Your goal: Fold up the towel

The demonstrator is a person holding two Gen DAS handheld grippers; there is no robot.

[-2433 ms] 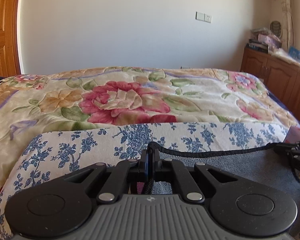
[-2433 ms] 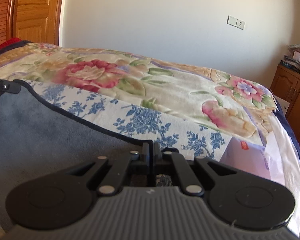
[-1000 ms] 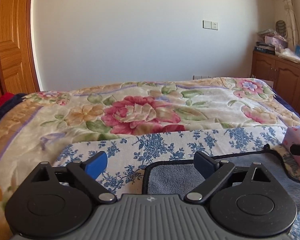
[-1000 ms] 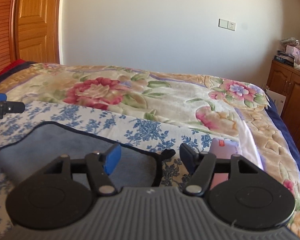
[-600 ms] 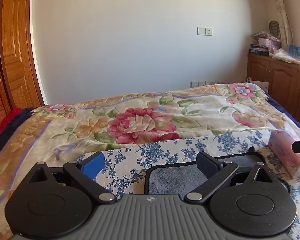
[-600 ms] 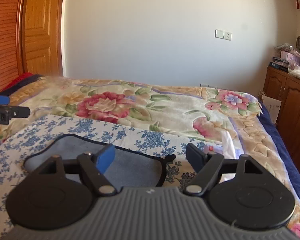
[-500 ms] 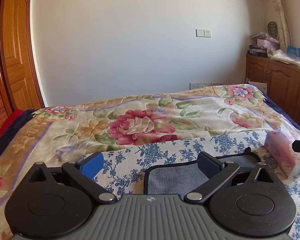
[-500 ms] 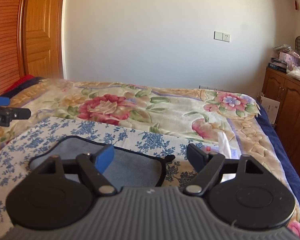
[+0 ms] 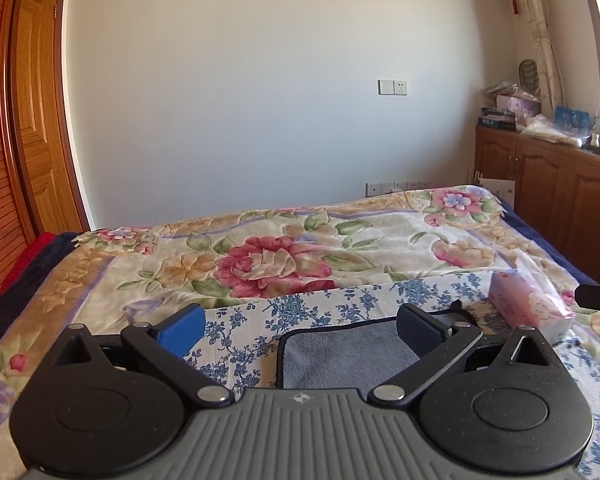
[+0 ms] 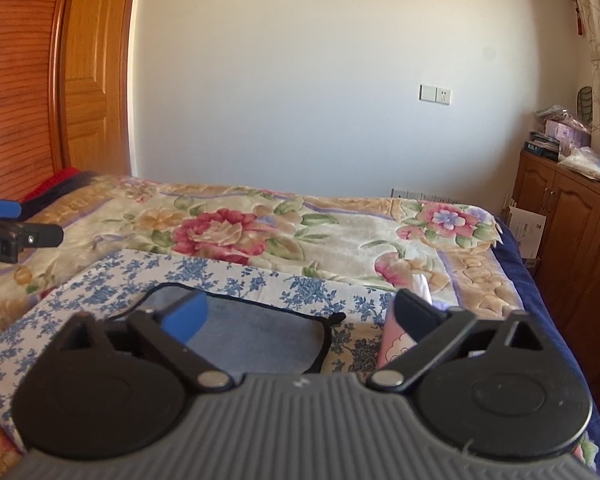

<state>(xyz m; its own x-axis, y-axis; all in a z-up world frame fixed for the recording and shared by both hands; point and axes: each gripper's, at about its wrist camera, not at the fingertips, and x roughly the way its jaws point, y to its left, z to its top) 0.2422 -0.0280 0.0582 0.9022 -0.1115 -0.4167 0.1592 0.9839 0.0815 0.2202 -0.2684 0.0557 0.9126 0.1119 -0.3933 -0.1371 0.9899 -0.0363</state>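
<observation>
My left gripper: jaws spread wide, nothing between the pads. My right gripper: jaws have just been opening, now spread wide too, nothing gripped. Both hang above the bed, clear of the cloth.

Towel: grey-blue, dark piped edge, lying flat and folded on the blue-floral cloth. In the left view it sits at 12 to 1 o'clock just past the jaws; in the right view it sits at 11 to 12 o'clock, with a small dark loop at its right corner (near the tissue pack).

Around it: pink tissue pack at 2 o'clock in the left view, on the floral cloth just beside the towel's right end, not touching as far as I can tell. In the right view my right finger covers part of the pack. The other gripper's tip shows at each view's outer edge.

Surface: blue-floral cloth spread over a big rose-patterned bedspread. Red and dark bedding at 9 o'clock by the wooden door.

Room: plain white wall at 12 o'clock with a switch plate and a low row of outlets. Wooden cabinet at 3 o'clock, its top cluttered with boxes and bags; curtain above it.

Edges: bed's right edge drops to dark blue trim at 3 o'clock, cabinet near it. Open bedspread beyond the towel toward 12.
</observation>
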